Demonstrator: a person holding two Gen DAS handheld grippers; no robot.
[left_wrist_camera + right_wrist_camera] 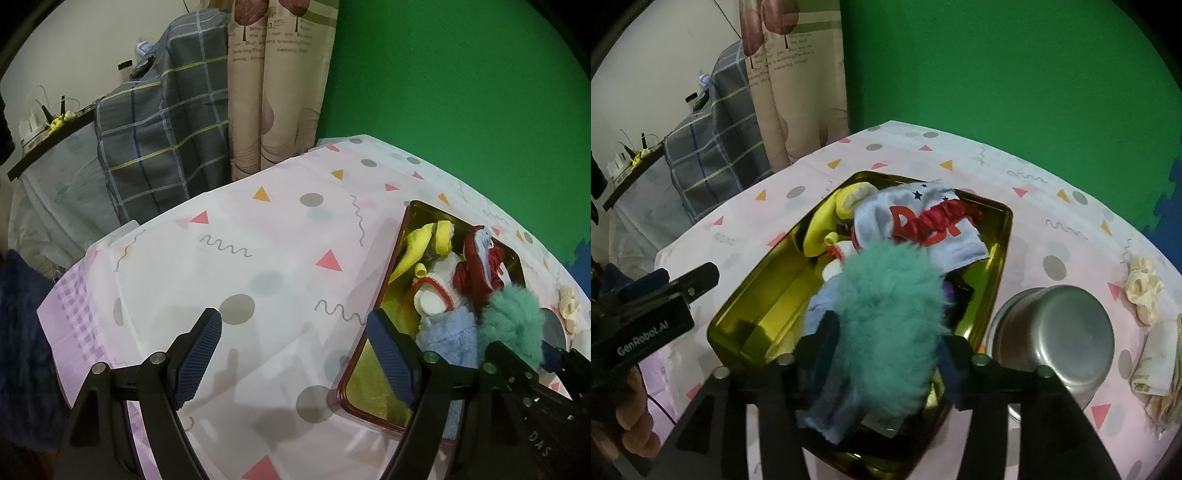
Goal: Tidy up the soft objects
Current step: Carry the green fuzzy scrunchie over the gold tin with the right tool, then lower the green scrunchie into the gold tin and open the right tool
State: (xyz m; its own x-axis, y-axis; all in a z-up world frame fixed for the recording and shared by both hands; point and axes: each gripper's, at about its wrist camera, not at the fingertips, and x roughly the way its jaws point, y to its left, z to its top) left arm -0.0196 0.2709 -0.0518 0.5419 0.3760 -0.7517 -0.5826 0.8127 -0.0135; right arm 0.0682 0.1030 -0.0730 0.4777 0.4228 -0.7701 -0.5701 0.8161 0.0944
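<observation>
- In the gold tin (pixel 1001 236), near its front end, the teal fluffy pom (pixel 886 314) sits on top of the pile, between the right gripper (pixel 882 354) fingers; jaws look apart, fur fills the gap, so pads probably not pressing it. No earlier view to compare.
- Risk: long fur snags on the pads, so the pom lifts back out when the gripper pulls away.
- Risk: pom sits high on the heap, over the blue towel (pixel 827 402), which droops at the tin's front rim; a nudge could roll it onto the counter (pixel 258 229).
- Pale blue garment with red letters (pixel 923 221) and yellow soft item (pixel 820 225) are heaped behind it; pile is loose, and dragging the fingers through may spill pieces over the rim.
- Steel pot (pixel 1056 332) stands upside down just beside the tin on the right; a sideways exit could knock it.
- Cream scrunchie (pixel 1143 291) and folded cloth (pixel 1156 373) still out on the counter, far right, near the edge; a careless reach could push them off.
- Left gripper (pixel 295 354) hangs over bare counter, jaws wide apart, nothing in them; its right finger is at the tin's rim and could bump the tin.
</observation>
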